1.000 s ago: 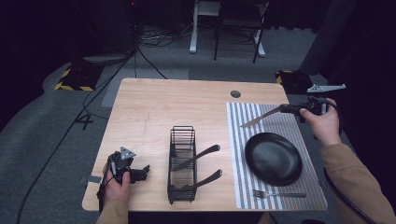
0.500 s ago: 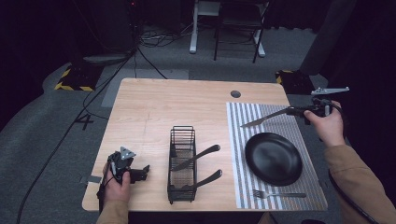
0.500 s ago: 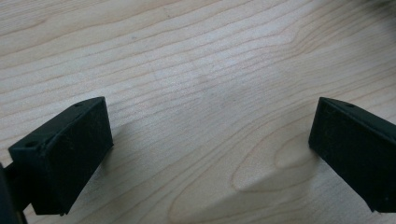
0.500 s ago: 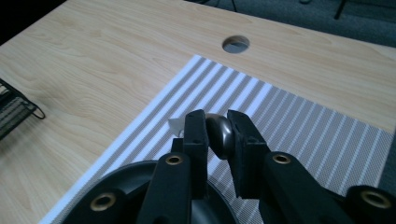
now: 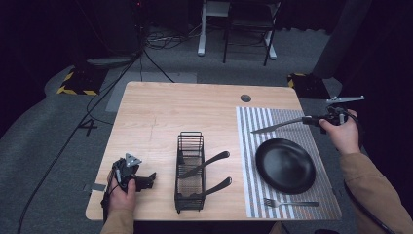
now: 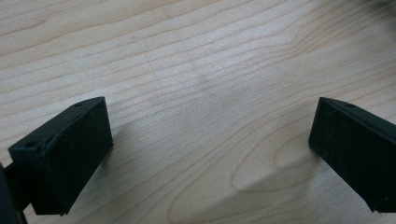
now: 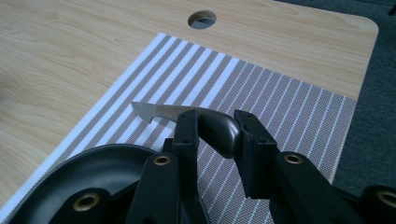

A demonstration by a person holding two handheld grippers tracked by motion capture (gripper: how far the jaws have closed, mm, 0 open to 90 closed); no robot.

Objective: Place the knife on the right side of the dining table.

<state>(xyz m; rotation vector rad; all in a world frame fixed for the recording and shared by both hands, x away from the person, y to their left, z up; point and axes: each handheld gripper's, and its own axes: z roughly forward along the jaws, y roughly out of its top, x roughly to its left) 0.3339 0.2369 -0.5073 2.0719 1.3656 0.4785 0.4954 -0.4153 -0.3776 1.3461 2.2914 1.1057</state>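
My right gripper (image 5: 312, 119) is at the table's right edge, over the striped placemat (image 5: 287, 122). It grips a knife (image 5: 277, 125) by the end of its dark handle (image 7: 219, 133). The blade (image 7: 154, 111) points left, low over the mat. The jaws have just been opening a little, but both pads still touch the handle. A black plate (image 5: 285, 165) lies on the mat just in front of the knife, with a fork (image 5: 290, 203) nearer the front edge. My left gripper (image 5: 148, 179) rests at the front left corner, open over bare wood (image 6: 210, 144).
A black wire rack (image 5: 190, 175) stands mid-table at the front and holds two dark-handled utensils (image 5: 207, 163) that stick out to the right. A cable hole (image 5: 246, 98) sits in the tabletop behind the mat. Chair and desk legs stand on the floor beyond the table.
My right hand has come down and slightly to the right, lowering the knife toward the mat. The left hand has stayed where it was.
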